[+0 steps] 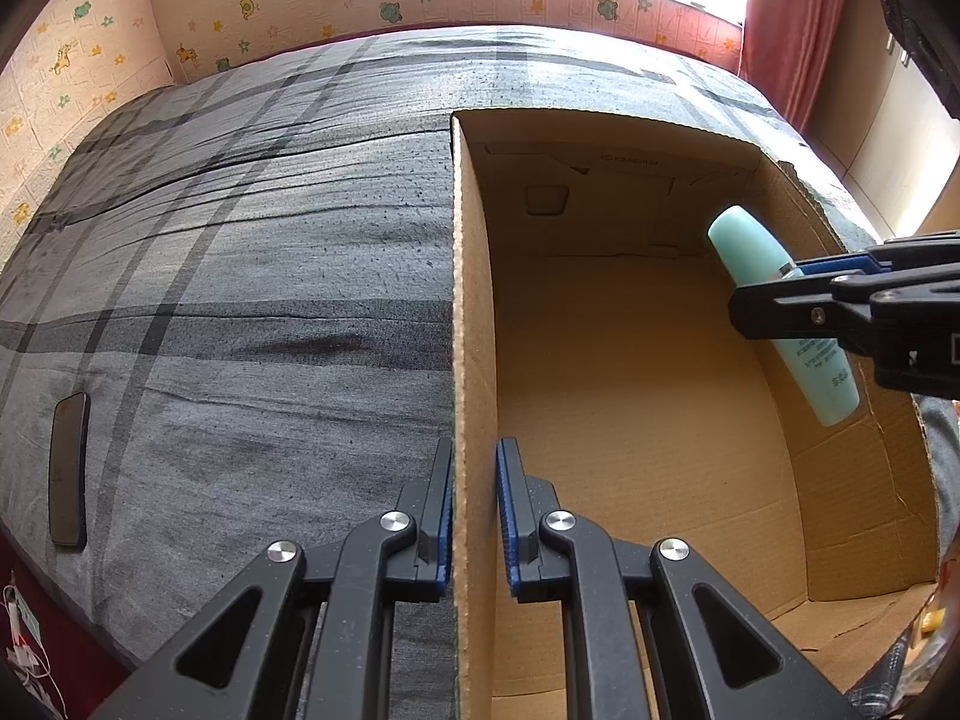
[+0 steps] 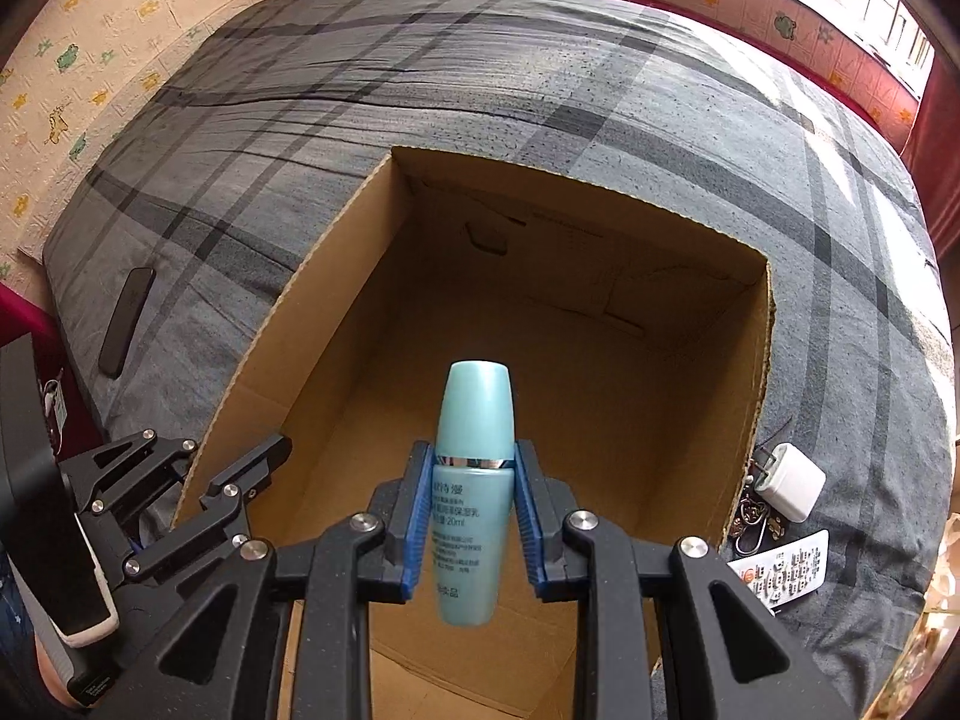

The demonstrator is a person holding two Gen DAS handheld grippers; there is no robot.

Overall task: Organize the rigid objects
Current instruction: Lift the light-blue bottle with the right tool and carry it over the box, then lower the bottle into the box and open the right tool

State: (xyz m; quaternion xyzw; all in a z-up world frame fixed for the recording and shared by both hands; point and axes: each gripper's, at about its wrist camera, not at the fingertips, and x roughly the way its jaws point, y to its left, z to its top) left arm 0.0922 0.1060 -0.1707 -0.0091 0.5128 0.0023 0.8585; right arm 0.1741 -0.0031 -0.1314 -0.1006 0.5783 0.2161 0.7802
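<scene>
Straddling the left wall of the open brown cardboard box (image 1: 630,360), the left gripper (image 1: 474,516) clamped that wall between its blue pads, steadying it on the grey plaid bedspread (image 1: 240,240). No items showed on the box's floor.

Viewed from the right wrist, the right gripper (image 2: 474,516) squeezed 1 turquoise plastic lotion bottle (image 2: 474,480) above the box, so sorting looked barely begun; a white charger (image 2: 789,480), white remote (image 2: 786,570) and dark phone (image 2: 127,321) lay outside.
</scene>
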